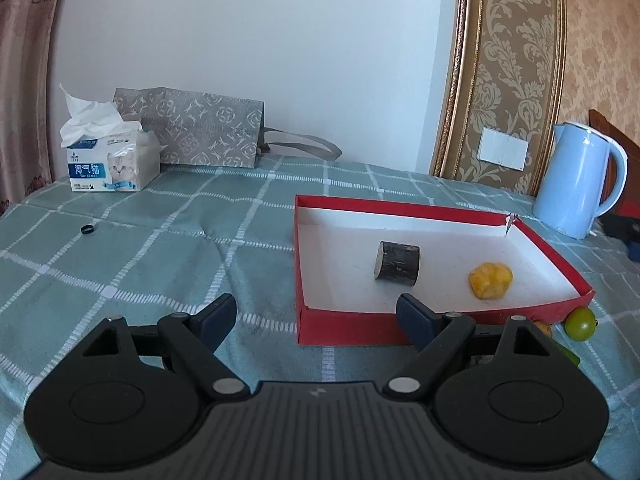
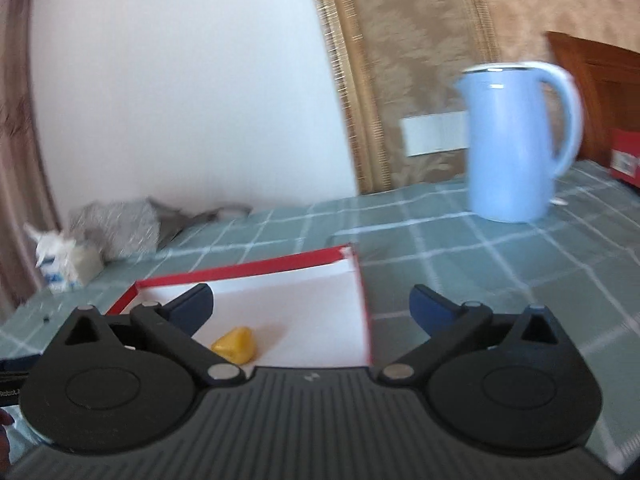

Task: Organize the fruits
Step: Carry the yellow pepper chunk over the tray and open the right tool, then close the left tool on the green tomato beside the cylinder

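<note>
Inside red cardboard tray [image 1: 440, 210]: lumpy yellow fruit [image 1: 490, 280], bark-covered log [image 1: 397, 265].

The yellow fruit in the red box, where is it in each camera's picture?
Left wrist view: the yellow fruit lies low and right, inside the red box, right of a dark log piece.
Right wrist view: yellow fruit low, left of centre.
Shared landmark: the blue kettle.
</note>
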`<state>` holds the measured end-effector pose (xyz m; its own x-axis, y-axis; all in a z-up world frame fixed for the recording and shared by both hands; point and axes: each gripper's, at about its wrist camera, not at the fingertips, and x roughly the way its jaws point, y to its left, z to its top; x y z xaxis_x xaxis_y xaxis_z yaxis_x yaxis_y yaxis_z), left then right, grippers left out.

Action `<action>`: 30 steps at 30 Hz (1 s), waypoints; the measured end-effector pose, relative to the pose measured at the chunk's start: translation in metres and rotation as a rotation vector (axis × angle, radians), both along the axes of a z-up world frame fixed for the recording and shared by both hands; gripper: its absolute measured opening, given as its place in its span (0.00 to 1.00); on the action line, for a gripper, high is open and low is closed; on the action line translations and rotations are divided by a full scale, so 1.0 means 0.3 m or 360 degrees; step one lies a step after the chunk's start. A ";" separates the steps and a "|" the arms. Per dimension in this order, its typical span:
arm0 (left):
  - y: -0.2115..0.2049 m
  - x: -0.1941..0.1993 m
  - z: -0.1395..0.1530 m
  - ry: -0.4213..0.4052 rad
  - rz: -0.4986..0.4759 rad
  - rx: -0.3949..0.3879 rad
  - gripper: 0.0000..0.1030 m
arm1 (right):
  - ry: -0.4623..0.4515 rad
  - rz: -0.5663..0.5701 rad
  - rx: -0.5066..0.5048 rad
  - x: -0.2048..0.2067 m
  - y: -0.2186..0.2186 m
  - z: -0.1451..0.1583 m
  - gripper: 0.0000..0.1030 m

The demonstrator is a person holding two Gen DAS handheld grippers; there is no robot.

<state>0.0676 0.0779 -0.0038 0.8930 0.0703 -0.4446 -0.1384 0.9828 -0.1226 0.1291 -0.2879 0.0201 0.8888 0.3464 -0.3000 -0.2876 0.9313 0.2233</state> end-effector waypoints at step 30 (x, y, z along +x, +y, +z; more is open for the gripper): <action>-0.079 -0.091 -0.034 0.0083 -0.0199 0.0117 0.89 | 0.0032 0.0070 -0.0005 -0.116 -0.015 -0.079 1.00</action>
<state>0.0402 0.0542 -0.0142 0.8725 -0.0060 -0.4886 -0.0187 0.9988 -0.0457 0.0944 -0.2924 -0.0035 0.8666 0.3840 -0.3188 -0.3237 0.9187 0.2264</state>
